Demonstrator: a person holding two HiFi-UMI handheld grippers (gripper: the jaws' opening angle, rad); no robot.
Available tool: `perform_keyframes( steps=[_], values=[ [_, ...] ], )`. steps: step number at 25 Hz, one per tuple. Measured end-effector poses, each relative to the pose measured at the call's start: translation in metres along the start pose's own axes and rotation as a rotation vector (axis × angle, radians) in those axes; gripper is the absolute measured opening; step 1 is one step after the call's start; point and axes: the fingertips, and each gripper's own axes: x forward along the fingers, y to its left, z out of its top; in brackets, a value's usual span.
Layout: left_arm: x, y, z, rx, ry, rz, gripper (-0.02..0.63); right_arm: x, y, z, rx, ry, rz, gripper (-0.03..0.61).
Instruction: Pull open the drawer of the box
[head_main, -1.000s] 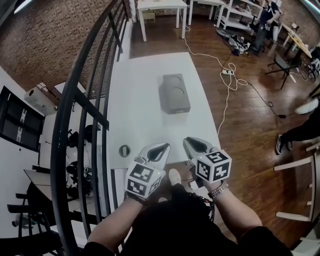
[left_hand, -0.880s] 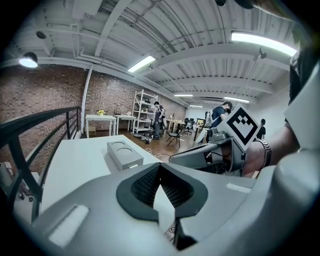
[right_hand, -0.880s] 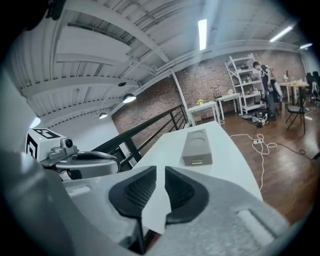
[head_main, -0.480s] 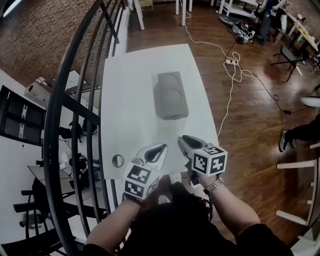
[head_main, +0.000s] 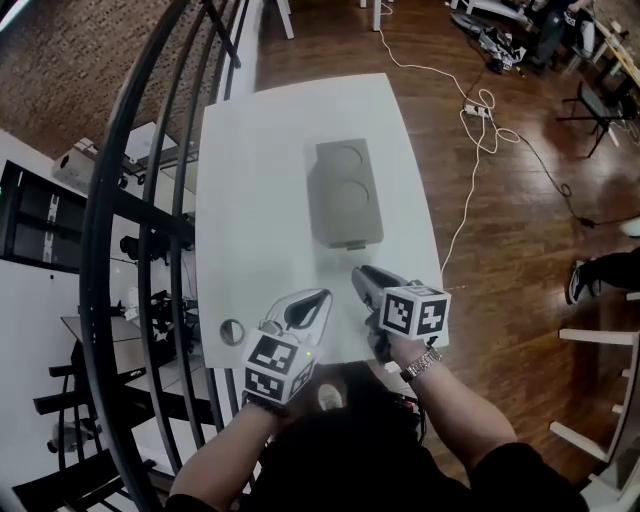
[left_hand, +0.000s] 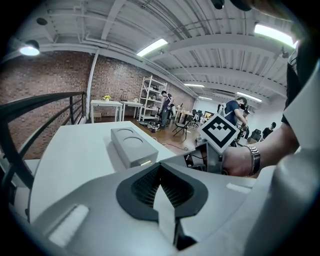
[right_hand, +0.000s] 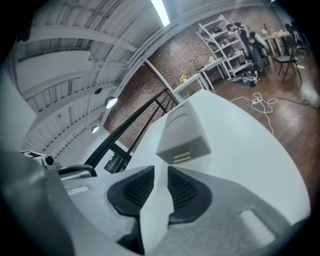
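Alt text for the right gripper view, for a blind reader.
The right gripper, its jaws just opened with nothing between them, points at a grey box on a white table. A small pale pull shows on the box's near end.

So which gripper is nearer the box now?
Right. The right gripper, whose jaws have just been opening with nothing between them, sits just short of the box's near end. The left gripper is further back and off to the left.
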Motion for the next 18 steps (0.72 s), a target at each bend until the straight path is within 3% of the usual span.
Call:
perform_keyframes(
  steps=[11, 18],
  values=[
    [0.018, 0.022, -0.011, -0.043, 0.045, 0.025, 0.015, 0.035, -0.032, -0.002, 0.173, 0.033, -0.004, 0.094],
    [0.026, 0.029, -0.007, -0.062, 0.062, 0.034, 0.015, 0.045, -0.040, 0.006, 0.225, 0.046, -0.001, 0.100]
  ],
)
